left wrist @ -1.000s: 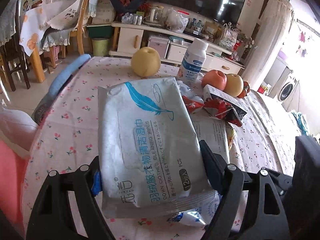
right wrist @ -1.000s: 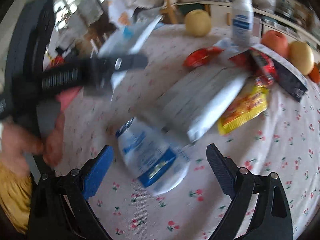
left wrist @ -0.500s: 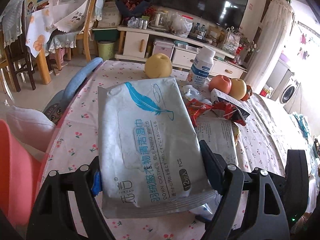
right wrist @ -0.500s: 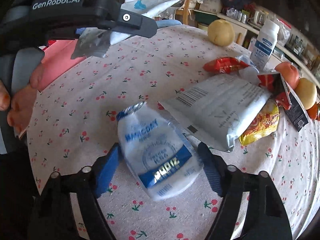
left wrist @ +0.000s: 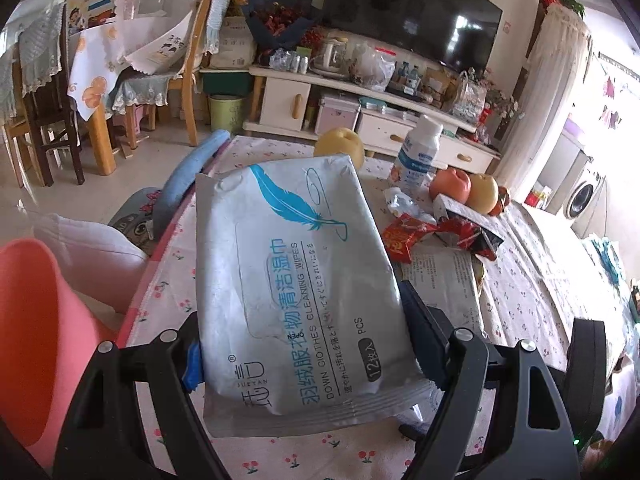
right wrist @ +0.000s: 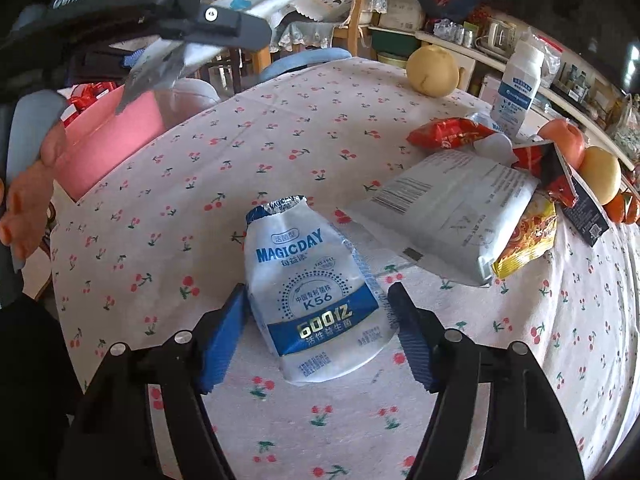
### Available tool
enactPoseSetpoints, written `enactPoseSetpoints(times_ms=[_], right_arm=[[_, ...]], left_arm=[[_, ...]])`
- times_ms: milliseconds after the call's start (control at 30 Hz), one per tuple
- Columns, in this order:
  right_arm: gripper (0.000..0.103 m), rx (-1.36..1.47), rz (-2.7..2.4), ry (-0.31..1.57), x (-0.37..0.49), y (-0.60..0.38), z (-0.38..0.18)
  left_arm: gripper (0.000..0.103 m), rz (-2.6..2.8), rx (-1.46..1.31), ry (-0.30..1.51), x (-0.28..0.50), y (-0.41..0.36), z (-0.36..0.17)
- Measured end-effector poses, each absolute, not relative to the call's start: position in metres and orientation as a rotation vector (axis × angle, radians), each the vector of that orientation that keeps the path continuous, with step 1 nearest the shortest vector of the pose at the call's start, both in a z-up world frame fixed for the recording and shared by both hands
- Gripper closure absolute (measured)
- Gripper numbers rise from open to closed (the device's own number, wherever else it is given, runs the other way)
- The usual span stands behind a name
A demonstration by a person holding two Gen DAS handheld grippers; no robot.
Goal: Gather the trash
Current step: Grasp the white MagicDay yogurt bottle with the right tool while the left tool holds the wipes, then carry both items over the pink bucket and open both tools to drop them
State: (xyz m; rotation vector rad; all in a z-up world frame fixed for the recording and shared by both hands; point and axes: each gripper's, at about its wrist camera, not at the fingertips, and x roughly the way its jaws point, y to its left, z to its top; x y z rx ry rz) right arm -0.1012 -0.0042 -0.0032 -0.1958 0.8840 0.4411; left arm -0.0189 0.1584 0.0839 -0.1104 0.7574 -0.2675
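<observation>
My left gripper [left wrist: 308,340] is shut on a silver wet-wipes pack [left wrist: 296,280] with a blue feather print, held above the table's left edge near a pink bin [left wrist: 36,336]. That gripper and the pack [right wrist: 160,64] also show at the upper left of the right wrist view, over the pink bin [right wrist: 108,140]. My right gripper [right wrist: 316,332] has its jaws around a crushed white-and-blue MAGICDAY bottle [right wrist: 316,300] lying on the cherry-print tablecloth [right wrist: 240,152]; the pads [right wrist: 224,340] sit close to its sides.
Further right lie a white pouch [right wrist: 452,216], a yellow wrapper [right wrist: 528,244], red wrappers [right wrist: 448,132] and a dark box [right wrist: 580,200]. An upright white bottle [right wrist: 518,84], a pear [right wrist: 432,70] and apples [right wrist: 600,174] stand at the far edge. A blue chair back [left wrist: 192,176] is left of the table.
The left gripper has lifted the wipes pack back toward the pink bin. The right gripper has moved onto the MAGICDAY bottle and narrowed its jaws around it.
</observation>
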Motion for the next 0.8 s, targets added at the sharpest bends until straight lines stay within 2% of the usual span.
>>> enactPoseSetpoints(times_ms=[33, 67, 567, 600, 800], right_arm=[[0.034, -0.195, 0.436, 0.876, -0.102, -0.002, -0.001], [0.046, -0.194, 0.434, 0.872, -0.103, -0.001, 0.000], [0.051, -0.180, 0.381, 0.824, -0.120, 0.022, 0.015], [0.082, -0.178, 0.381, 0.819, -0.121, 0.023, 0.018], [0.084, -0.178, 0.388, 0.799, -0.119, 0.039, 0.036]], left_arm=[[0.023, -0.262, -0.113, 0.752, -0.020, 0.162, 0.086], [0.023, -0.254, -0.112, 0.745, -0.022, 0.165, 0.087], [0.022, -0.167, -0.183, 0.692, -0.028, 0.211, 0.103], [0.022, -0.160, -0.189, 0.686, -0.029, 0.215, 0.104], [0.022, -0.128, -0.248, 0.669, -0.034, 0.241, 0.108]])
